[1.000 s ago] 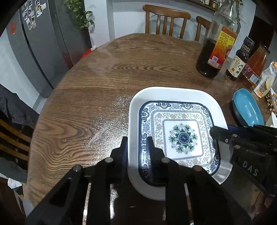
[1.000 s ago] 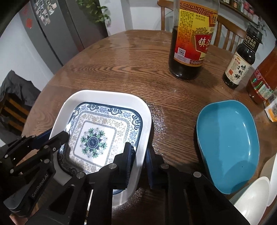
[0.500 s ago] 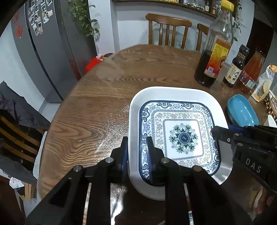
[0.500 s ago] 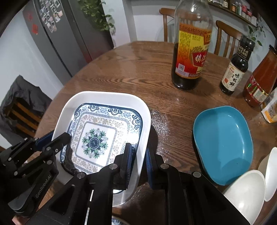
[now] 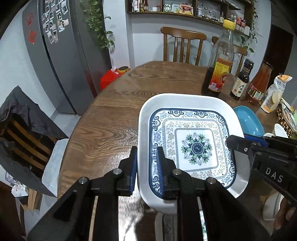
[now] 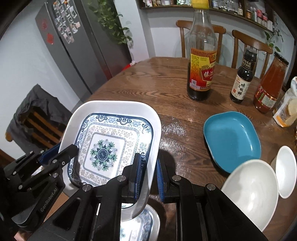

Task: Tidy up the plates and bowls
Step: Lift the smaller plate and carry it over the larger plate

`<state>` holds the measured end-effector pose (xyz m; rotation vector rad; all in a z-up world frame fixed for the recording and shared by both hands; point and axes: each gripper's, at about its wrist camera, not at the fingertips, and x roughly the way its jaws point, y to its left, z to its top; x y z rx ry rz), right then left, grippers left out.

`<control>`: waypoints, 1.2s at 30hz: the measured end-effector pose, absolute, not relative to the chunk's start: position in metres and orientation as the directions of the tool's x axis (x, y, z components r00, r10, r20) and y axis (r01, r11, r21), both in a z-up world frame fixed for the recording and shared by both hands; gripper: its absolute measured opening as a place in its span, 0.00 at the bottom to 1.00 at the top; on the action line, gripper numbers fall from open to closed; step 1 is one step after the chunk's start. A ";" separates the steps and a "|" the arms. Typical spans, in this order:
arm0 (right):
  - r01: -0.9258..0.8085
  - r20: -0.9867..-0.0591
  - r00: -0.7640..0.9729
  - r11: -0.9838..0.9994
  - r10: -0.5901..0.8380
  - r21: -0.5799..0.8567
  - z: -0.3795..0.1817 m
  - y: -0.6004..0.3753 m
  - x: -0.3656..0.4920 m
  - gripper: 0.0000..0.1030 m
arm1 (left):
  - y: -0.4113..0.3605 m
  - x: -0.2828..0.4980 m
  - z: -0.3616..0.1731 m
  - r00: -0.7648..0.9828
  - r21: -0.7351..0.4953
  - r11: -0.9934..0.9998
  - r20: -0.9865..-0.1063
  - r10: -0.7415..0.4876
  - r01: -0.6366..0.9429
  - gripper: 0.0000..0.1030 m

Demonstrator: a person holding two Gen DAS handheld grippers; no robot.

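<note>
A round wooden table (image 5: 115, 118) filled the room's middle. Beyond its far edge stood two wooden chairs (image 5: 182, 46) against a pale wall, under a cluttered shelf (image 5: 185, 11). Left of the table rose a dark grey fridge (image 5: 61, 61) with photos, a leafy plant (image 5: 96, 24) beside it.

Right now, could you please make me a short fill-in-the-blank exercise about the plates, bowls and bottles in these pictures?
1. Both grippers are shut on the rim of the patterned square plate, the left gripper and the right gripper on ____ sides.
2. The empty dish on the table is ____ in colour.
3. The tallest bottle has a ____ cap.
4. Behind the table stand wooden ____.

Missing words: opposite; blue; yellow; chairs
</note>
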<state>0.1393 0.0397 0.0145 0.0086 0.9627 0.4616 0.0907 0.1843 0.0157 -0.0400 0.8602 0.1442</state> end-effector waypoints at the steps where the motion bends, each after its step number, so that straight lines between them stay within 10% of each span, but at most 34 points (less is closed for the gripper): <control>1: -0.376 -0.786 0.483 0.902 0.385 0.211 0.015 0.039 0.136 0.18 | 0.183 0.086 0.018 0.645 0.026 0.989 -0.755 0.115 -0.146 0.17; 36: -0.440 -0.799 0.426 0.869 0.424 0.226 -0.004 -0.002 0.054 0.18 | 0.135 -0.004 0.002 0.595 0.054 0.975 -0.785 0.174 -0.214 0.17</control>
